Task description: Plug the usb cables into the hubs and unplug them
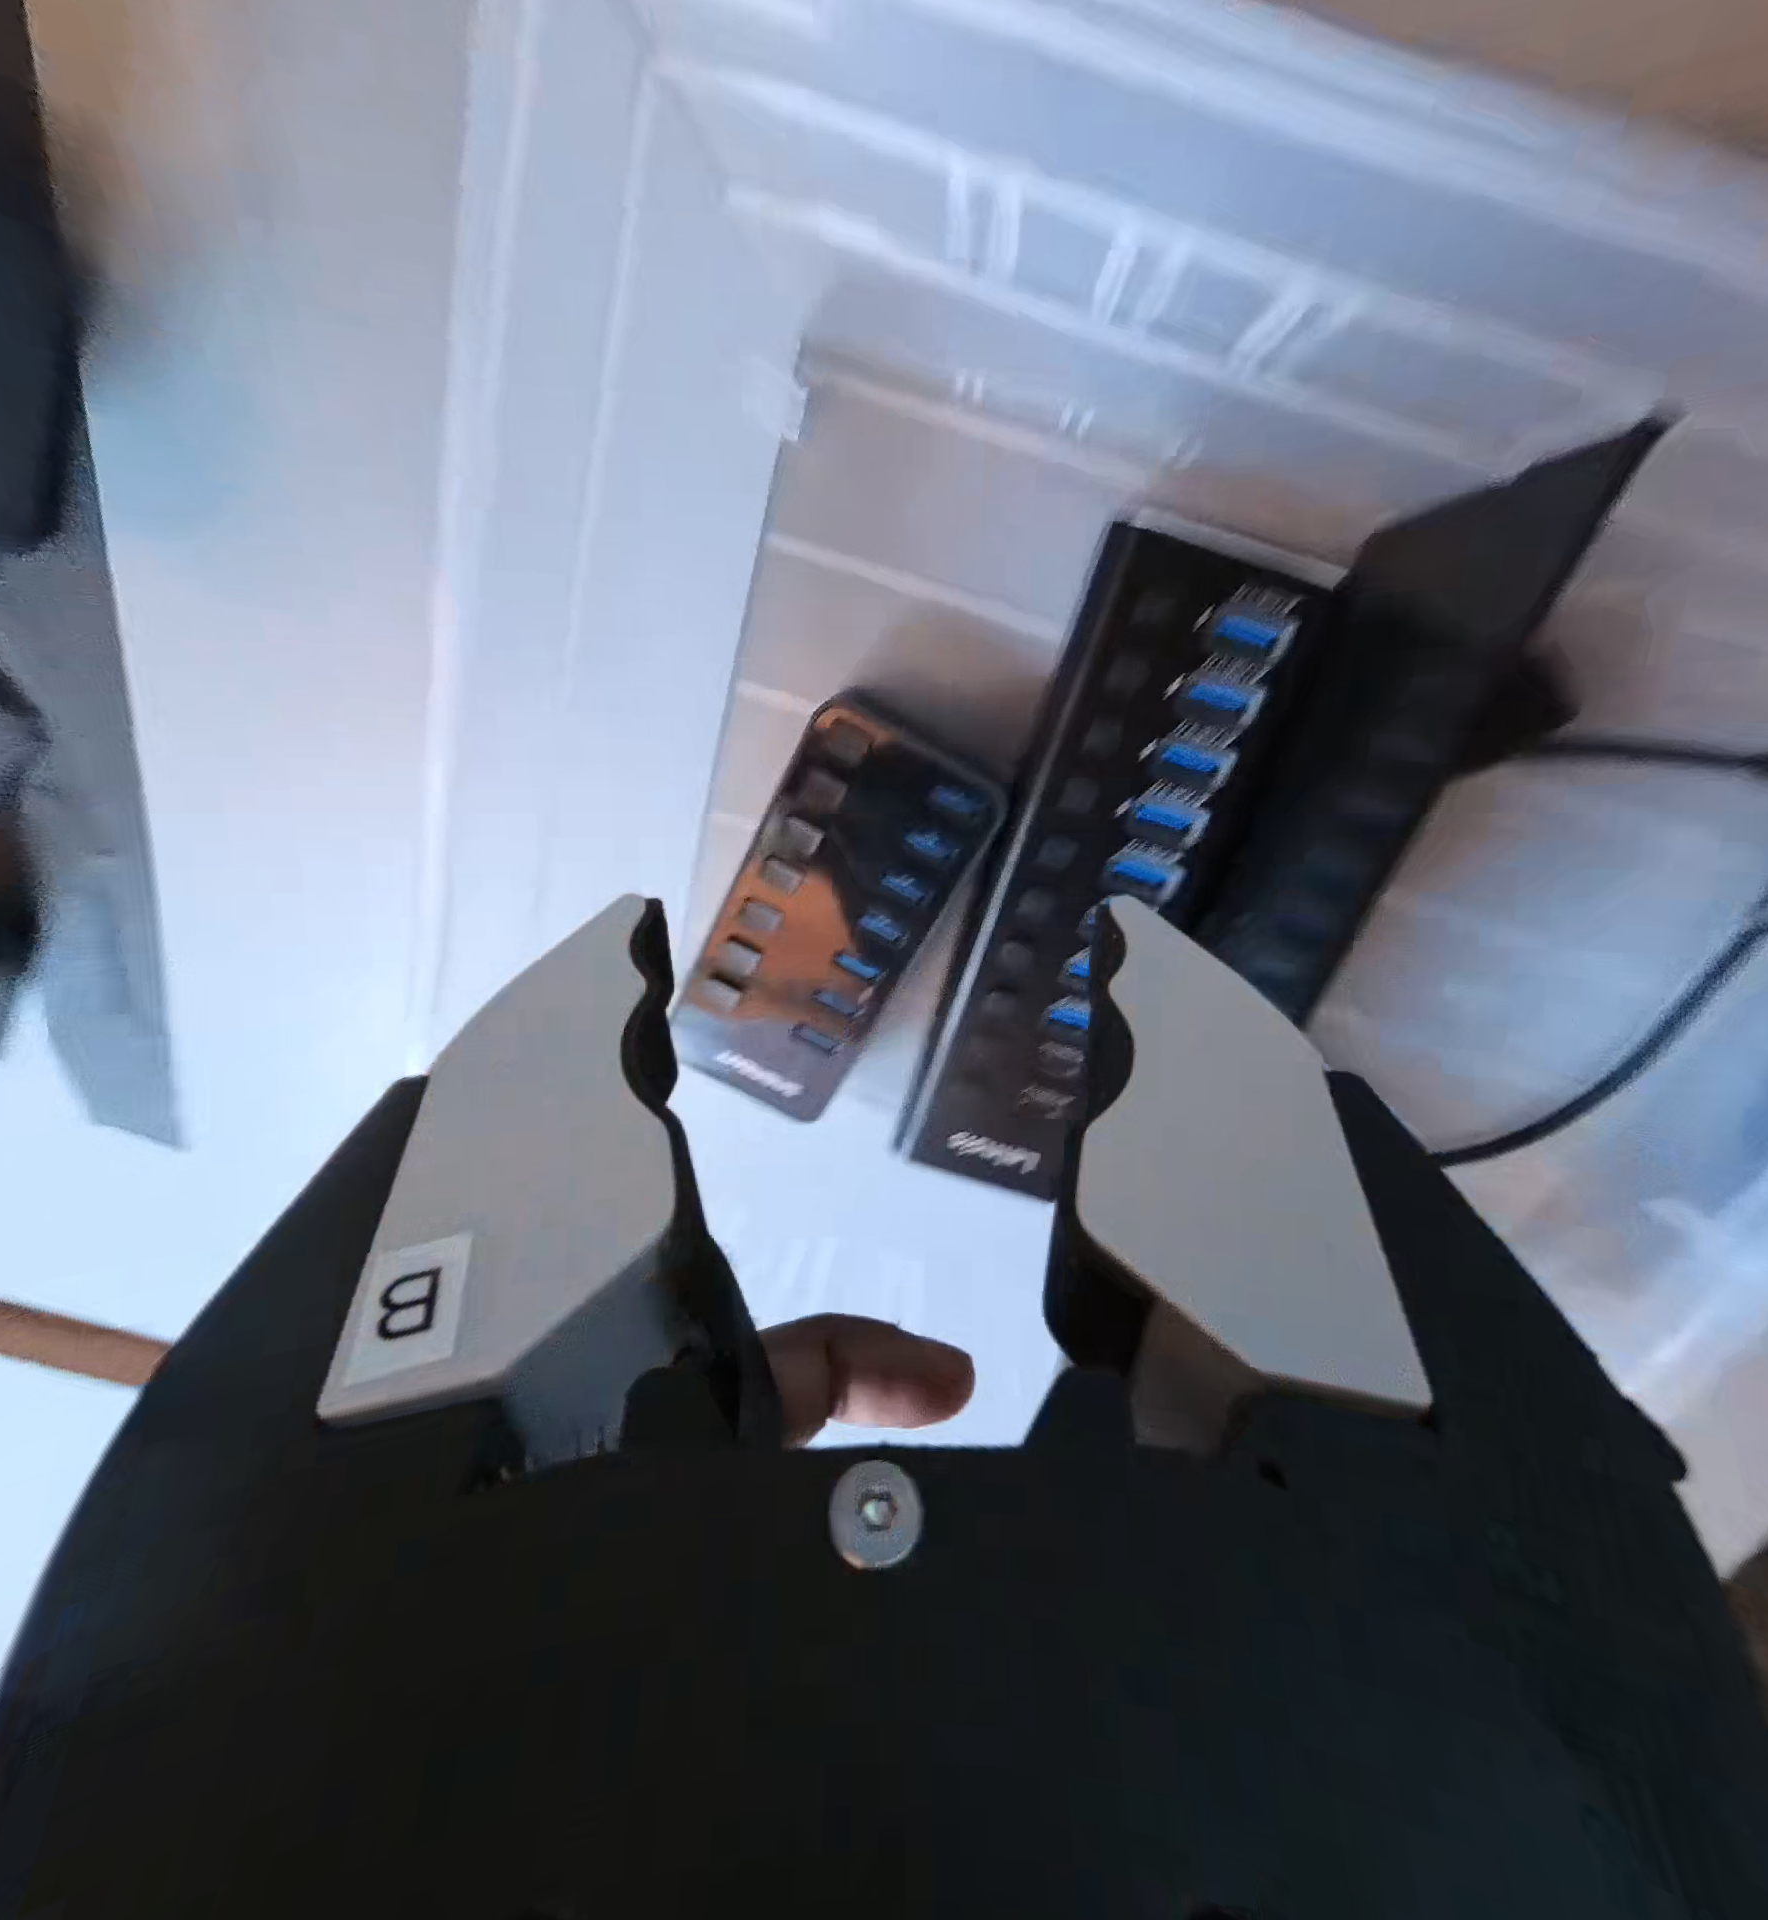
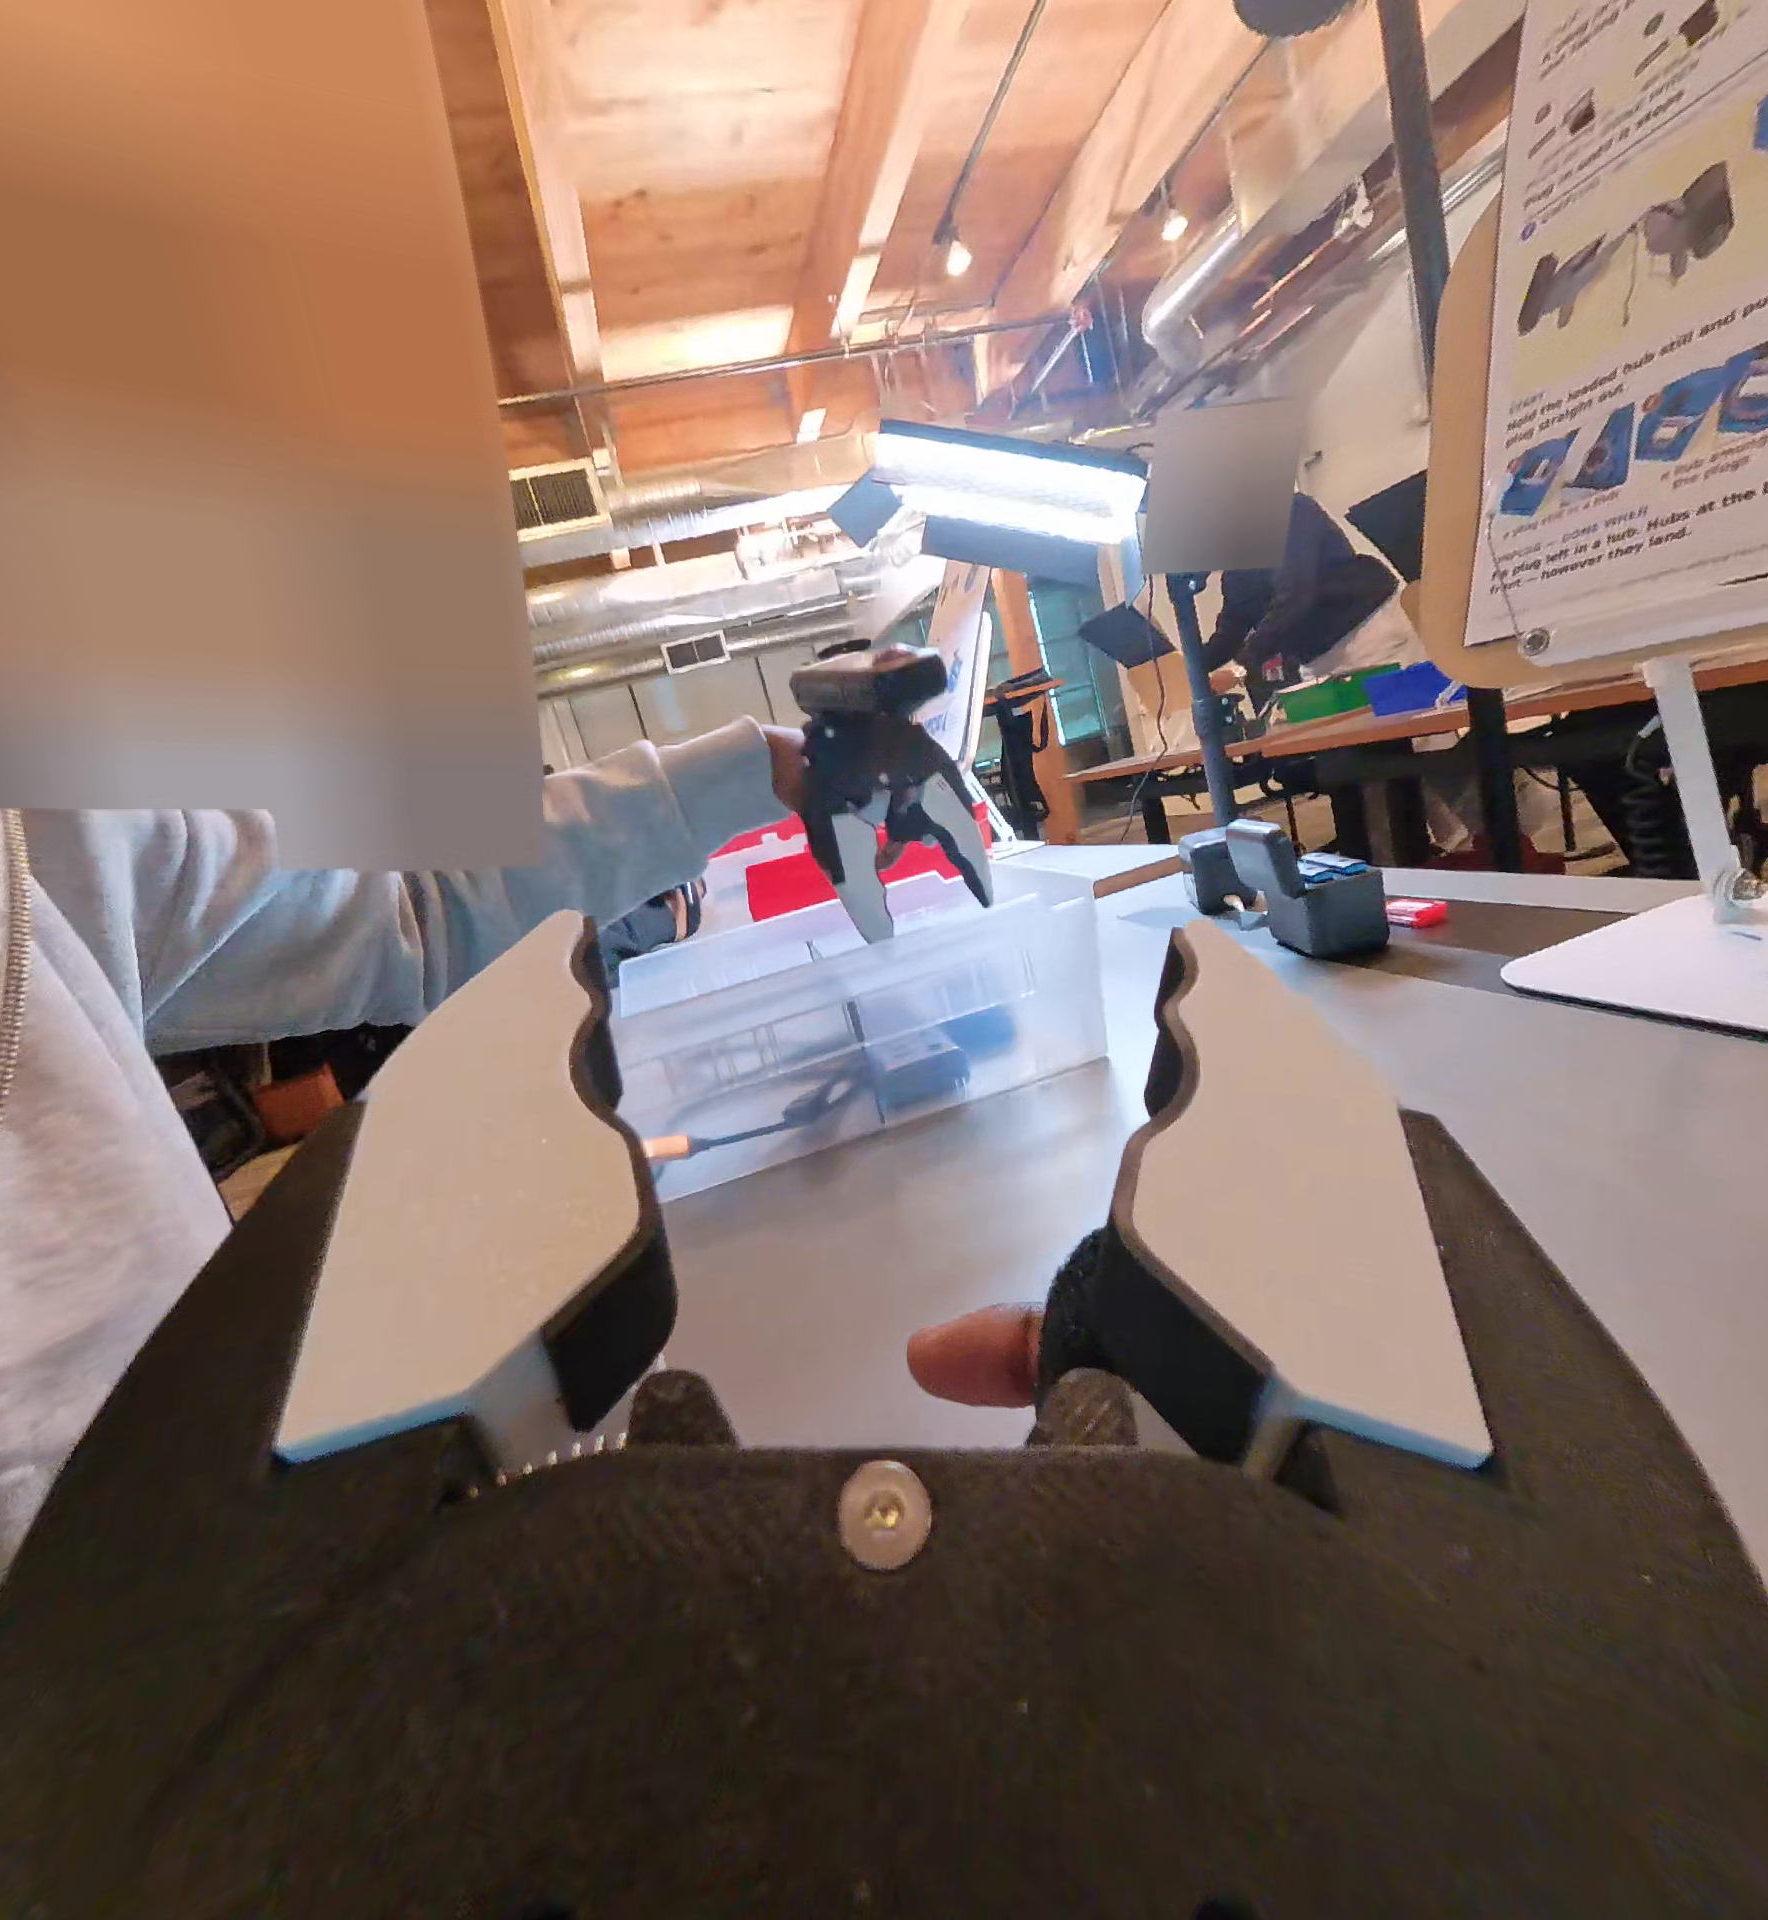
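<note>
We see three hubs [image 1: 1119, 831] lying side by side in the bin [image 1: 963, 312], a cable [image 1: 1638, 997] trailing to their right; the bin rests on the table [image 2: 1379, 1143].

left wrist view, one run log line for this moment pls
left gripper: open, above hubs in clear bin | right gripper: open, empty | nothing plugged yet

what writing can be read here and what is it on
I don't quote writing; here is where it stands:
White sticker on the left hand-held gripper: one character.
Short hub, long hub: brand marks, blurred.
Instruction sheet: printed text, partly sharp.
</note>
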Available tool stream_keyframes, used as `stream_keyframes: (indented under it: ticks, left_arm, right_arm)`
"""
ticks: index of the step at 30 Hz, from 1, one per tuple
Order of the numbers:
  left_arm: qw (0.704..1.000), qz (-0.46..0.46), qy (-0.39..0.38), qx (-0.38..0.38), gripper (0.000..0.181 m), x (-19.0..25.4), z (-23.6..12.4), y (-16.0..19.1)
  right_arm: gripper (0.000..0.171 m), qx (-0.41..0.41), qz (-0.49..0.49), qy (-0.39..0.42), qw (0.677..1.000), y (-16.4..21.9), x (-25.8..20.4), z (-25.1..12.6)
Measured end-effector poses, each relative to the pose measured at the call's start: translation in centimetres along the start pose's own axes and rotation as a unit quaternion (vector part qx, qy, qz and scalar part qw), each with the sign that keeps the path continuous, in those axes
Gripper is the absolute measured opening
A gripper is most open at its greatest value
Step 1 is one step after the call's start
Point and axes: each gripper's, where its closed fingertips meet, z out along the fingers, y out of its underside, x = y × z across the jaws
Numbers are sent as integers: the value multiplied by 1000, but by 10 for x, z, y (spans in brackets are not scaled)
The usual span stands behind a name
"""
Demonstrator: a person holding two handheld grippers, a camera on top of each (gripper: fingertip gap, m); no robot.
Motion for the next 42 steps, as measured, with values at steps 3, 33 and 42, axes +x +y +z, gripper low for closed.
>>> stream_keyframes:
  ticks: [3,33,42]
  left_arm:
    - [995,76,-22,-54,74,-7,18,13]
    - [974,97,-161,128,55,-3,-25,-14]
    - [747,-76,-177,636,58,165,-171,-184]
  right_arm:
    - [100,1,-23,-13,1000,-6,-11,1]
    - [84,-31,-94,33,995,6,3,1]
    - [79,-107,-129,-28,985,37,-28,12]
